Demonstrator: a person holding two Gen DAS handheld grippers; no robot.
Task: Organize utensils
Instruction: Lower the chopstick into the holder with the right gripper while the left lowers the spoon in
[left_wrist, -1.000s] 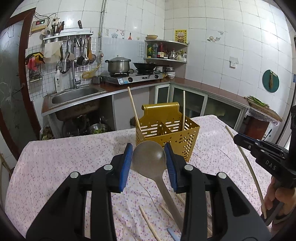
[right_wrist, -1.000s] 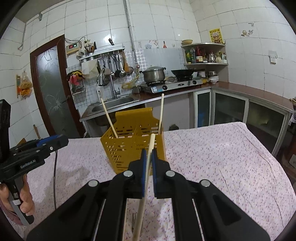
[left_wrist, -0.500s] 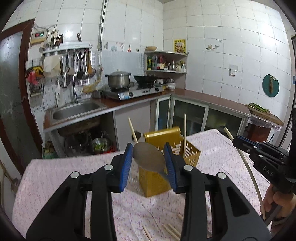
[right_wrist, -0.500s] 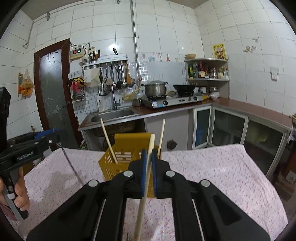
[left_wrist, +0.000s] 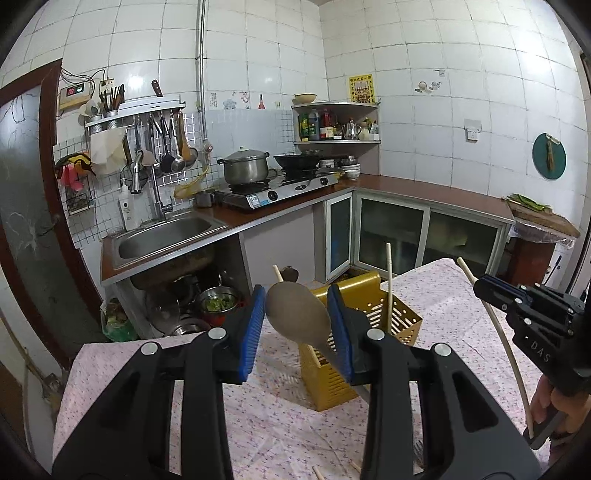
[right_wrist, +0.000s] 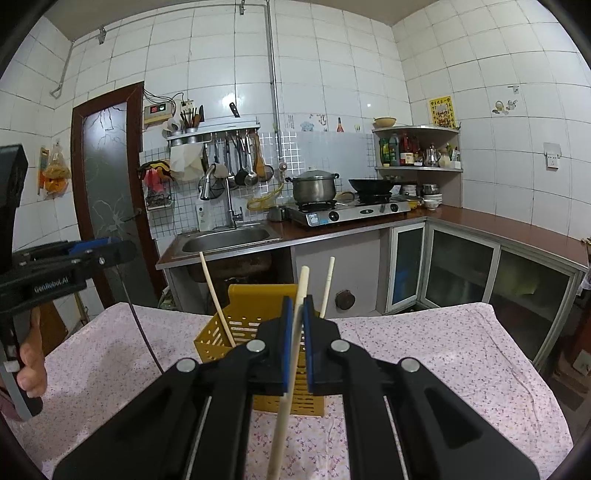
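Observation:
My left gripper (left_wrist: 297, 328) is shut on a metal spoon (left_wrist: 297, 316), bowl up, held in the air just before the yellow utensil holder (left_wrist: 388, 325). My right gripper (right_wrist: 296, 336) is shut on a pale chopstick (right_wrist: 291, 354) that runs up between its pads, held above the table in front of the same holder (right_wrist: 236, 332). Two chopsticks stand in the holder (right_wrist: 216, 295) (right_wrist: 327, 284). The right gripper also shows in the left wrist view (left_wrist: 480, 290), holding its chopstick (left_wrist: 498, 332). The left gripper shows at the left of the right wrist view (right_wrist: 125, 251).
The table (right_wrist: 443, 350) has a floral pink cloth. Loose chopsticks (left_wrist: 317, 472) lie on it near the front edge. Behind it are a sink (left_wrist: 162, 236), a stove with a pot (left_wrist: 245, 168), and cabinets (right_wrist: 461, 266).
Both grippers have risen and tilted up with their utensils. The holder and table now sit lower in both views. The grips have not changed.

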